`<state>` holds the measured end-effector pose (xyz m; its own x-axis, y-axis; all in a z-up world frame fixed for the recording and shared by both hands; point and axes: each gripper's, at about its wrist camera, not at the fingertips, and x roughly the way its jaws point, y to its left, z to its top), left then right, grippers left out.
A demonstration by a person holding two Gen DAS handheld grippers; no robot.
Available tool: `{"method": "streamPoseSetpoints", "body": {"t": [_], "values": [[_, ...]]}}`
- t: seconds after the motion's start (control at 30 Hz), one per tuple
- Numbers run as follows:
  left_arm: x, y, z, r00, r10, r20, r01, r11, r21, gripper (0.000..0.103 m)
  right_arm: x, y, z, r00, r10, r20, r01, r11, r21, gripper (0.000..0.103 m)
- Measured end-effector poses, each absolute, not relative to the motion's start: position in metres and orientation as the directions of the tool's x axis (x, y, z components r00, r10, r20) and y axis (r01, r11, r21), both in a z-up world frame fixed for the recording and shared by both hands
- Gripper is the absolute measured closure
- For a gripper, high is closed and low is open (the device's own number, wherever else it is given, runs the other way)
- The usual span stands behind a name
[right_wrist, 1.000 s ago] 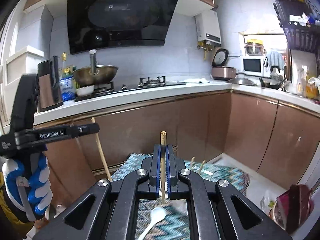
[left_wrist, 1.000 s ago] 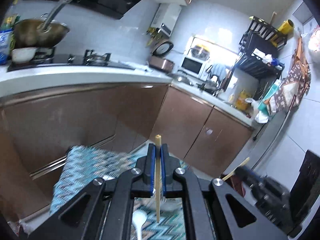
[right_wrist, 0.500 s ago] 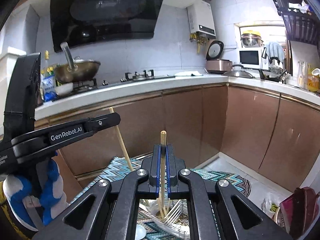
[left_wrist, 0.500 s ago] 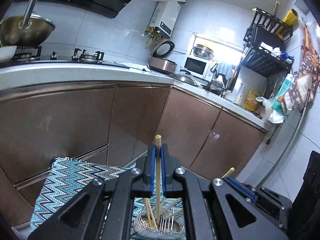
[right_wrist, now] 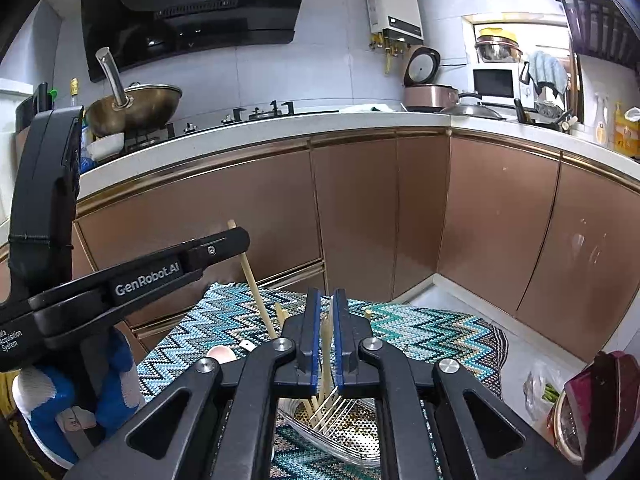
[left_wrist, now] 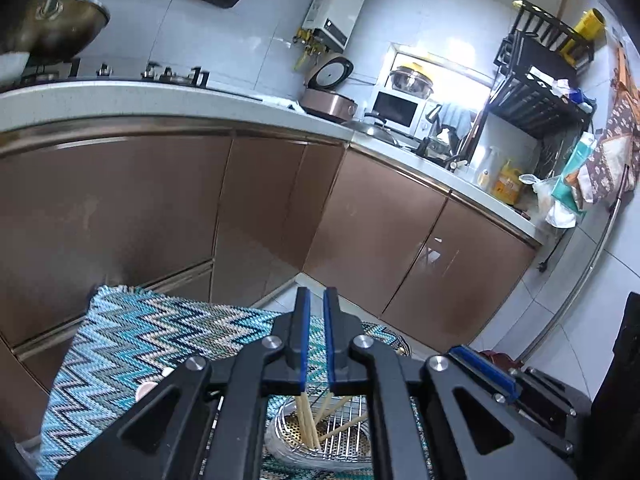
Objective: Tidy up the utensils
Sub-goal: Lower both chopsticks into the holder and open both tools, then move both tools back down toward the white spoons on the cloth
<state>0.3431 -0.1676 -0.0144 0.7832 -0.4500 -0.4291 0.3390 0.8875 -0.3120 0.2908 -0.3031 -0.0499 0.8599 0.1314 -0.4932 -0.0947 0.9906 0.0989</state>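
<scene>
Hidden: the mesh holder (right_wrist: pixel 352 428) is largely covered by the gripper bodies in both wrist views, and its base and near rim are cut off. It is seen toward the near edge of the zigzag mat (right_wrist: pixel 420 332).

Chopsticks (left_wrist: pixel 308 420) are seen standing in the holder, fanned at different tilts. One long chopstick (right_wrist: pixel 256 292) leans toward the mat's left edge, its top passing behind the left gripper's tip in the right wrist view (contact cannot be told).

Left gripper (left_wrist: pixel 315 296): pads slightly spread, with only floor seen in the gap.

Right gripper (right_wrist: pixel 326 294): a pale chopstick (right_wrist: pixel 326 344) stands in the narrow gap between the pads. Whether it is pinched cannot be told.

A pale rounded object (right_wrist: pixel 221 354) near the left edge is half hidden.

Open mat is noted toward the far and right edges.
</scene>
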Motion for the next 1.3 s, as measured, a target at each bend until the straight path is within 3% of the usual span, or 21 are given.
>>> {"method": "streamPoseSetpoints", "body": {"t": [0.13, 0.23, 0.3, 0.4, 0.5, 0.57, 1.13, 1.3], "values": [[0.329, -0.155, 0.001, 0.793, -0.452, -0.408, 0.344, 0.885, -0.313, 0.083, 0.279, -0.304, -0.04, 0.875, 0.114, -0.471, -0.078, 0.992, 0.096, 0.071], [0.316, -0.142, 0.016, 0.808, -0.444, -0.388, 0.341, 0.889, -0.307, 0.08, 0.267, -0.305, -0.029, 0.888, 0.099, -0.449, -0.063, 0.994, 0.094, 0.06], [0.306, -0.132, 0.027, 0.82, -0.435, -0.373, 0.338, 0.892, -0.299, 0.08, 0.256, -0.304, -0.02, 0.901, 0.087, -0.425, -0.053, 0.994, 0.091, 0.045], [0.289, -0.115, 0.044, 0.837, -0.421, -0.35, 0.331, 0.898, -0.291, 0.078, 0.238, -0.302, -0.004, 0.92, 0.07, -0.385, -0.04, 0.996, 0.085, 0.031], [0.271, -0.097, 0.061, 0.857, -0.401, -0.324, 0.318, 0.906, -0.28, 0.07, 0.22, -0.298, 0.012, 0.936, 0.057, -0.347, -0.034, 0.997, 0.074, 0.009], [0.259, -0.085, 0.071, 0.87, -0.384, -0.309, 0.306, 0.913, -0.271, 0.066, 0.205, -0.294, 0.024, 0.949, 0.045, -0.313, -0.026, 0.998, 0.062, 0.001], [0.161, -0.006, 0.131, 0.928, -0.307, -0.211, 0.264, 0.941, -0.21, 0.064, 0.109, -0.259, 0.091, 0.99, 0.072, -0.12, -0.066, 0.997, 0.049, 0.0], [0.145, 0.009, 0.134, 0.923, -0.311, -0.225, 0.264, 0.94, -0.218, 0.064, 0.091, -0.249, 0.098, 0.989, 0.102, -0.103, -0.097, 0.994, 0.048, 0.0]]}}
